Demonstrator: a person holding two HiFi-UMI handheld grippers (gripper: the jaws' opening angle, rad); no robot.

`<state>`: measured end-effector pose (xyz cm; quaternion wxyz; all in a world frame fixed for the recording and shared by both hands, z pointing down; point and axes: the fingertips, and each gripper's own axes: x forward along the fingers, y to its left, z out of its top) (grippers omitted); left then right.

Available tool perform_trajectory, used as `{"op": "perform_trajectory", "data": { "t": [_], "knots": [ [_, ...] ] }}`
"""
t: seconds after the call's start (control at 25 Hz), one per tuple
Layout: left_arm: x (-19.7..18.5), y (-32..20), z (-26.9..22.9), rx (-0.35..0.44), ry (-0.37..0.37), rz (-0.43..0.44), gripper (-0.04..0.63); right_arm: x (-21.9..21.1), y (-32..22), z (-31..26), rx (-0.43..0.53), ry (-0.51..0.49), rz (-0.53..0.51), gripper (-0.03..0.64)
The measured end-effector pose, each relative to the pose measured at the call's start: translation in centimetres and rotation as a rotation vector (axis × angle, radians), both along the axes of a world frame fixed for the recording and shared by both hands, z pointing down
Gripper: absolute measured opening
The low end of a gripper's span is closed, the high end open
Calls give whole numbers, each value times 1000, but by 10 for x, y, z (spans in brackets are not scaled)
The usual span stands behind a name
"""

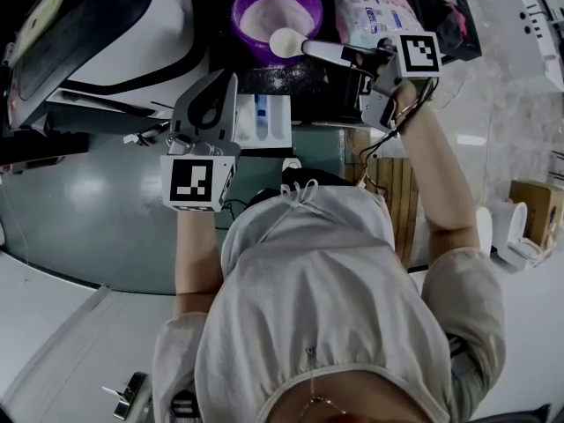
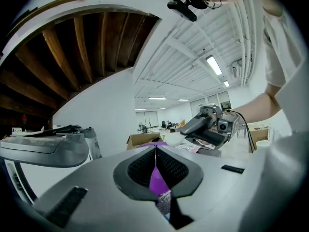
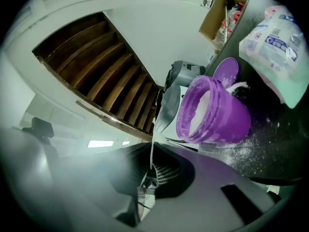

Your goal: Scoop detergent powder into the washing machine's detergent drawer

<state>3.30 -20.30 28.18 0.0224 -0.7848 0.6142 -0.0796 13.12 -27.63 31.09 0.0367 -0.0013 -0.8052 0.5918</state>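
Observation:
A purple tub [image 1: 273, 11] of white powder stands on a dark counter top, with its lid [image 3: 226, 71] behind it. My right gripper [image 1: 348, 55] is shut on the handle of a white scoop [image 1: 286, 42], whose bowl hangs over the tub's near rim. In the right gripper view the handle shows as a thin white line between the jaws of the right gripper [image 3: 151, 151]. The detergent drawer [image 1: 262, 117] is pulled out below the counter edge. My left gripper [image 1: 227, 82] stands just left of it, jaws shut on nothing.
The washing machine [image 1: 115, 33] fills the upper left. A detergent bag [image 1: 374, 11] lies right of the tub. Spilled powder [image 3: 241, 151] dusts the counter around the tub. In the left gripper view the right gripper [image 2: 207, 124] is ahead of my jaws.

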Motion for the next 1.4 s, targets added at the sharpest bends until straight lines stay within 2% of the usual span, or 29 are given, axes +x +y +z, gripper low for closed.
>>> {"op": "perform_trajectory", "data": {
  "t": [0.48, 0.6, 0.76, 0.88, 1.12, 1.24, 1.4],
  "knots": [
    [-33, 77, 9, -27, -18, 32, 23, -25, 89, 28, -100, -42, 65, 12],
    [-40, 98, 24, -97, -24, 40, 23, -30, 109, 42, -118, -32, 76, 12],
    [-50, 117, 44, -92, -4, 43, 23, -39, 130, 71, -175, -30, 84, 12],
    [-54, 129, 64, -148, 7, 50, 23, -44, 138, 91, -204, -24, 99, 12],
    [-58, 140, 90, -194, 36, 59, 23, -50, 146, 131, -121, 111, 106, 12],
    [-63, 138, 102, -169, 40, 59, 23, -53, 145, 156, -68, 227, 101, 14],
    [-67, 140, 124, -220, 58, 48, 23, -53, 140, 185, -82, 335, 116, 12]
  ]
}}
